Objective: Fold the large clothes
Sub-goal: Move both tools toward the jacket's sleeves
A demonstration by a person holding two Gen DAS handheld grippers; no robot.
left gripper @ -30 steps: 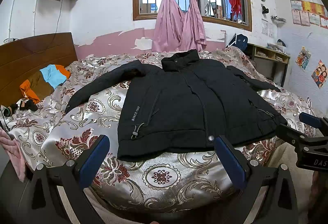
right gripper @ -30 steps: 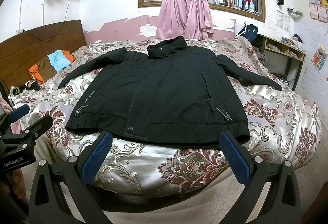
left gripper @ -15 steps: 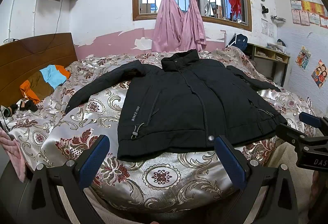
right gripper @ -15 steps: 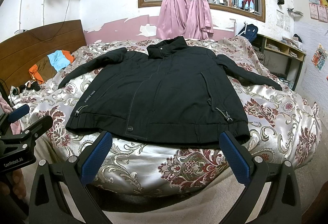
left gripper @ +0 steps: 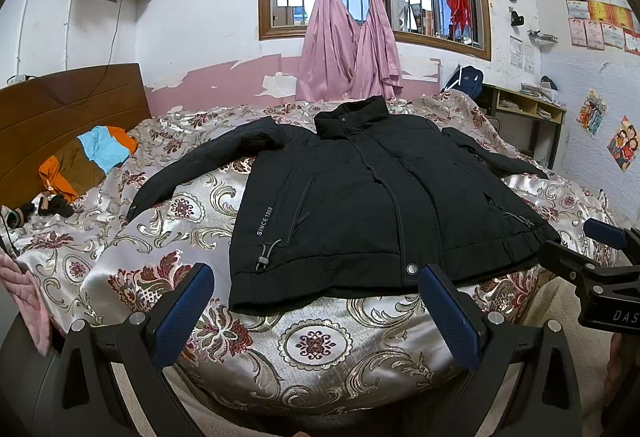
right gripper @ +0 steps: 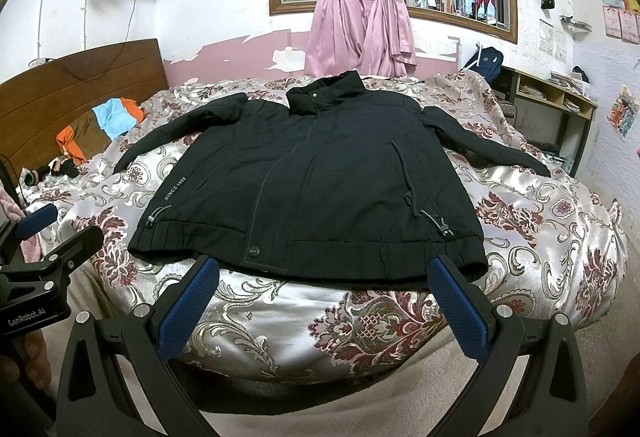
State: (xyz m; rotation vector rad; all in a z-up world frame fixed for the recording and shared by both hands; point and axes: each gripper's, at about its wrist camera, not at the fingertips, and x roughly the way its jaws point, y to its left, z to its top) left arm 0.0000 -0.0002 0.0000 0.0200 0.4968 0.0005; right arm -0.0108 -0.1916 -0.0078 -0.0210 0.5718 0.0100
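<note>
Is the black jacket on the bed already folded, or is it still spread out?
Spread out, not folded. The black jacket lies flat on the bed, front up, both sleeves stretched sideways, collar toward the window.

A bed (left gripper: pixel 316 349) covered by a silvery floral bedspread (right gripper: pixel 532 221) carries a black jacket (right gripper: pixel 320 177) spread flat, sleeves out. Toward the headboard (left gripper: pixel 68 113) from the jacket lies an orange, brown and blue garment (left gripper: pixel 88 161), with small dark items (left gripper: pixel 52 205) just beside it
</note>
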